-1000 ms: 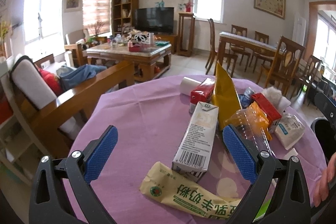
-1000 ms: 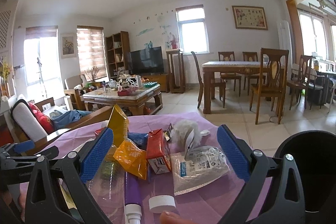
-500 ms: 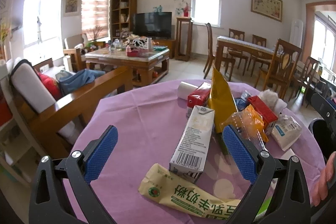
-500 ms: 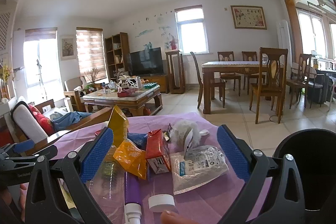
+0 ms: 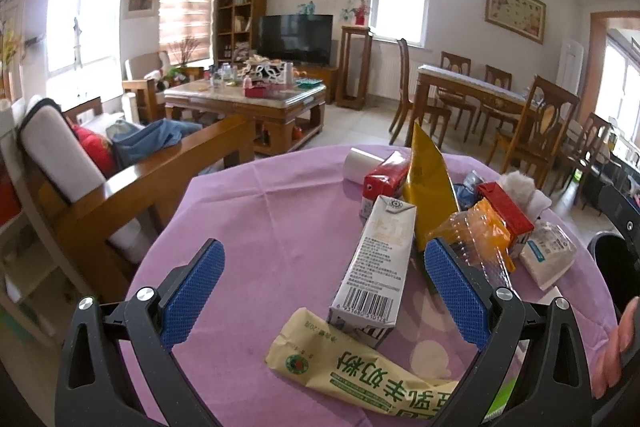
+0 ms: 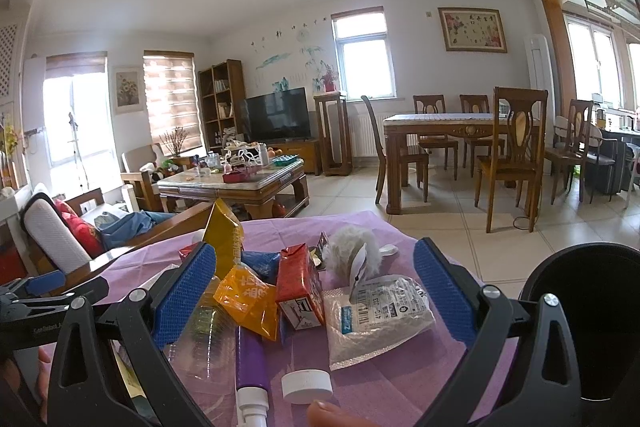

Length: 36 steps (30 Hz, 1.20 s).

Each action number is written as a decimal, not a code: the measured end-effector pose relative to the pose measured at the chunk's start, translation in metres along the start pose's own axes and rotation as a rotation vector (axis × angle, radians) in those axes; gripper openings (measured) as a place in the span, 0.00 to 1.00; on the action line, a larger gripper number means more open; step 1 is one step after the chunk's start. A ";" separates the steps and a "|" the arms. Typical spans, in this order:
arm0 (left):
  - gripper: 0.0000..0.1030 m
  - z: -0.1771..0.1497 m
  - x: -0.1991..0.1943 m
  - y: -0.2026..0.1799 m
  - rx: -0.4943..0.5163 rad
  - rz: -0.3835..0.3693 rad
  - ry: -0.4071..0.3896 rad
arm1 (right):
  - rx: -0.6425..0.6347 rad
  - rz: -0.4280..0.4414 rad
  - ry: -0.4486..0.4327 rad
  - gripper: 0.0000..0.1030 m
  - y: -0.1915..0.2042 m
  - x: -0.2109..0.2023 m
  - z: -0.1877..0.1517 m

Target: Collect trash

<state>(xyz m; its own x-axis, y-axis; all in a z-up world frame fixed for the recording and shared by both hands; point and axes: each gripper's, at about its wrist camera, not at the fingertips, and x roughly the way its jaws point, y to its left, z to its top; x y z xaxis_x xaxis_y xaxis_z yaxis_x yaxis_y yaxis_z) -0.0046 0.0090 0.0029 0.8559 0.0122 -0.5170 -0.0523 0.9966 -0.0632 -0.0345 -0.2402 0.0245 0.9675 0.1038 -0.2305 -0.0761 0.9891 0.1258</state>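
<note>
Trash lies in a pile on a round table with a purple cloth [image 5: 260,219]. In the left wrist view a white milk carton [image 5: 376,267] lies flat, with a beige milk-powder sachet [image 5: 360,371] in front of it. My left gripper [image 5: 320,291] is open and empty, low over the near table edge; the carton lies between its fingers. In the right wrist view my right gripper [image 6: 316,291] is open and empty above a red carton [image 6: 298,287], an orange wrapper [image 6: 248,301], a clear plastic packet [image 6: 380,315], a purple tube [image 6: 250,363] and a white cap [image 6: 307,385].
A black bin [image 6: 600,315] stands right of the table. A tall yellow pouch [image 5: 428,195], a second red carton [image 5: 384,183], a white roll [image 5: 362,163] and a white fluffy ball [image 6: 352,247] are in the pile. A wooden sofa [image 5: 120,187] stands left.
The left gripper has tilted slightly, so the table and trash sit a little lower and closer in its view. The right gripper has hardly moved. Both stay open.
</note>
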 end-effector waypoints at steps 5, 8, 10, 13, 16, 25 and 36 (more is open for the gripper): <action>0.96 -0.001 0.001 -0.001 0.010 0.002 -0.002 | 0.001 0.001 0.002 0.95 0.000 0.000 0.001; 0.96 -0.001 0.001 -0.001 0.009 0.002 -0.002 | 0.001 0.001 0.001 0.95 -0.001 0.000 0.002; 0.96 -0.001 0.001 -0.001 0.009 0.003 -0.003 | 0.001 0.001 0.003 0.95 -0.001 0.000 0.002; 0.96 -0.001 0.001 -0.002 0.011 0.003 -0.003 | 0.002 0.002 0.004 0.95 -0.001 0.000 0.002; 0.96 -0.001 0.001 -0.002 0.011 0.003 -0.002 | 0.002 0.002 0.004 0.95 -0.001 0.000 0.003; 0.96 -0.001 0.001 -0.002 0.010 0.003 -0.002 | 0.004 0.003 0.006 0.95 -0.001 0.000 0.003; 0.96 0.000 0.002 0.001 -0.012 -0.043 0.011 | 0.011 0.005 0.017 0.95 -0.003 0.001 0.003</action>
<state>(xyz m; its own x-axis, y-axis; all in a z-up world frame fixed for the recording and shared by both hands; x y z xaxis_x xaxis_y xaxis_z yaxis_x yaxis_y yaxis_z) -0.0029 0.0097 0.0013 0.8517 -0.0317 -0.5230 -0.0216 0.9952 -0.0954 -0.0324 -0.2432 0.0271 0.9628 0.1108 -0.2465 -0.0783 0.9874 0.1377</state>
